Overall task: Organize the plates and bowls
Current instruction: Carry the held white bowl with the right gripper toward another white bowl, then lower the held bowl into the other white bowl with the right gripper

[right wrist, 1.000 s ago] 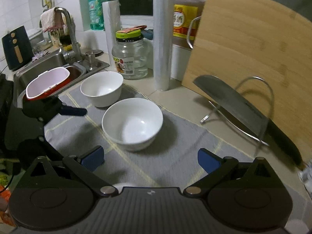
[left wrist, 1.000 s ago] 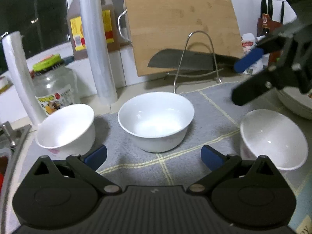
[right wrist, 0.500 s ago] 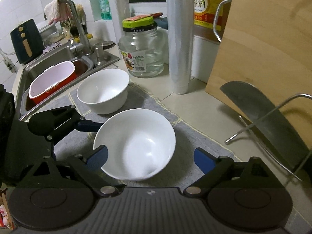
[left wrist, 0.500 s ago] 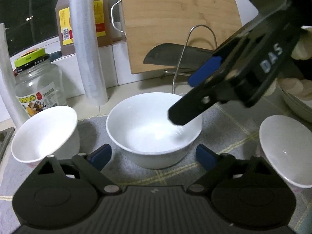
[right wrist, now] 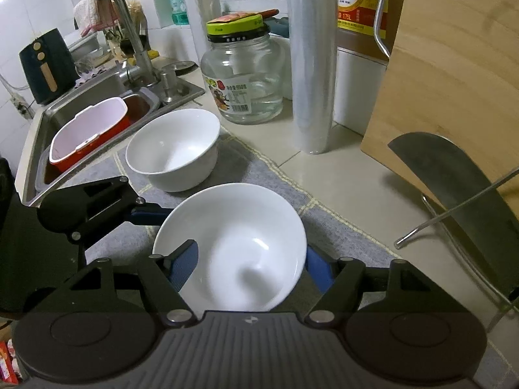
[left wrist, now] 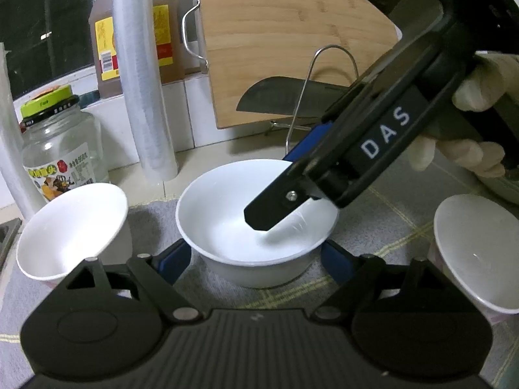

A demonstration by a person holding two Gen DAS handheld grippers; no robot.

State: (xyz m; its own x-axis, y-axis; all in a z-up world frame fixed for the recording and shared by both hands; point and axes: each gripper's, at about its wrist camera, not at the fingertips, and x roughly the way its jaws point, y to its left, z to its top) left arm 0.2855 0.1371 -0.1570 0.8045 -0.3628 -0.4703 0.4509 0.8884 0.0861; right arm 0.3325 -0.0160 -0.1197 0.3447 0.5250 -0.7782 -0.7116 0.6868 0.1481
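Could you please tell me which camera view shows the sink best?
The right wrist view shows it best: the sink sits at the upper left with its steel rim, the faucet and a red tub inside. The left wrist view catches only a dark sliver of it at the left edge, beside the left bowl.

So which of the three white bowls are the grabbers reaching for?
The middle bowl. The right gripper has one finger inside it and one outside its rim, and the left gripper straddles it. The left bowl and right bowl sit untouched.
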